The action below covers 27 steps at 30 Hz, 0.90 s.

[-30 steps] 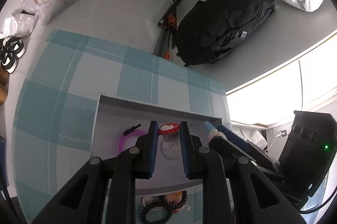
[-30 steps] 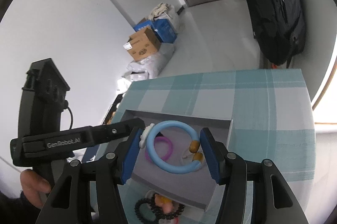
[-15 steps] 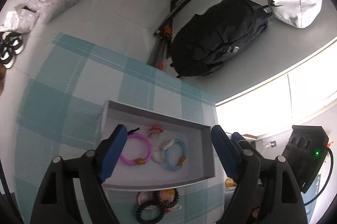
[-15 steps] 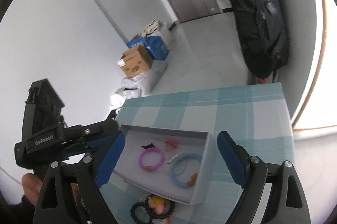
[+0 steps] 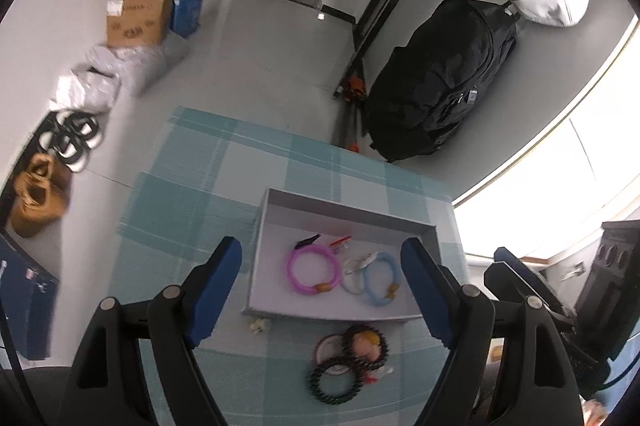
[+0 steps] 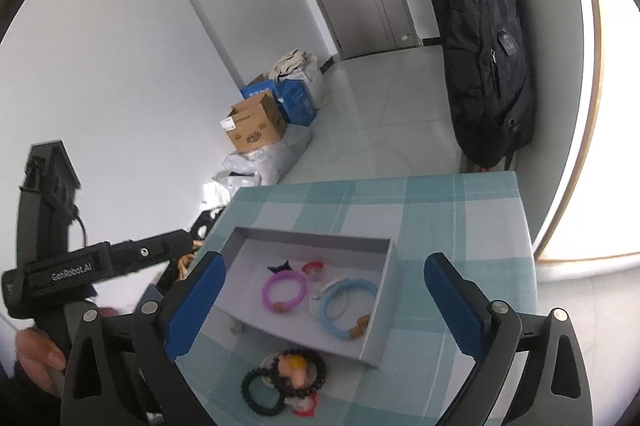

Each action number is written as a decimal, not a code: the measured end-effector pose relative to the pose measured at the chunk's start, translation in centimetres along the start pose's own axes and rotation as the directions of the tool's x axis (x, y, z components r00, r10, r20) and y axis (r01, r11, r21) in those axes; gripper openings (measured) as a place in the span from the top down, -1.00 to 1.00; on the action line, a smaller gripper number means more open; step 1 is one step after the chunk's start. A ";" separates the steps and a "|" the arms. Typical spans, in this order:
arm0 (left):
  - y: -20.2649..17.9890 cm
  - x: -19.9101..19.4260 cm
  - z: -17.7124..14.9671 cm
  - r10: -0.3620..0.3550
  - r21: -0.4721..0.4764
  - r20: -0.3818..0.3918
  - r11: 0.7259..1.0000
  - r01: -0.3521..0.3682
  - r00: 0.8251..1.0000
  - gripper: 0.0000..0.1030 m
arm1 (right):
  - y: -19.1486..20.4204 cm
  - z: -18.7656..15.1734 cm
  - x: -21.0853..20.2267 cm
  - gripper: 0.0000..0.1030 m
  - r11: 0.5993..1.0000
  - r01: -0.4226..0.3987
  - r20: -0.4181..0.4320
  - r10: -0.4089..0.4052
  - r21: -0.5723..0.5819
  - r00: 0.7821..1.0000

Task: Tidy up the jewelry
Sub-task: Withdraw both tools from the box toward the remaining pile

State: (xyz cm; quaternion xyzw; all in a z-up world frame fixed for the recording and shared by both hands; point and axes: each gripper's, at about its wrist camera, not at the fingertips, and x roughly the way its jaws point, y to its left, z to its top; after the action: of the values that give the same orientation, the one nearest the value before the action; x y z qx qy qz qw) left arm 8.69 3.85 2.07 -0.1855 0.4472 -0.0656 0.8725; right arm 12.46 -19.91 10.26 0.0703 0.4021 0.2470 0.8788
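Both grippers have backed up off the tray point(image 5: 344, 204) since a second ago: the right gripper point(image 6: 324, 302), its jaws just opened wide and now empty, has let go of the blue ring point(image 6: 347, 308), which lies in the tray ahead of and below them. The left gripper point(image 5: 322, 290) also stands spread and empty. The black coil ties point(image 5: 335, 378) sit outside the tray, just below the jaws; they look light and springy, so pinching across one side of the loop is probably best.
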 end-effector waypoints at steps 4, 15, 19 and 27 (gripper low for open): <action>0.4 -0.7 -1.0 0.054 0.021 0.025 0.998 -0.054 0.998 -0.52 | 0.7 -1.0 -0.5 -1.00 0.999 0.015 -0.003 -0.015 -0.032 1.000; 3.4 -0.3 -4.0 0.151 -0.008 -0.002 0.989 -0.151 0.989 -0.52 | 1.8 -4.7 -0.1 -1.00 0.999 0.023 -0.101 -0.026 -0.028 0.995; 4.3 0.6 -4.8 0.179 -0.001 -0.039 0.984 -0.179 0.983 -0.52 | 2.1 -5.8 -0.2 -1.00 0.999 0.035 -0.120 -0.039 -0.035 0.992; 4.6 3.7 -5.4 0.186 0.024 -0.148 0.983 -0.184 0.971 -0.52 | 1.8 -6.9 0.8 -1.00 0.999 0.043 -0.189 -0.046 -0.017 0.981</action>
State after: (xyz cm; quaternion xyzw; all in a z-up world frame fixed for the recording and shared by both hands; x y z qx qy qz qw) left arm 6.26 5.63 -5.36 -0.1330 0.5264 0.0001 0.8398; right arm 7.09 -18.47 5.71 0.0320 0.4836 0.2355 0.8424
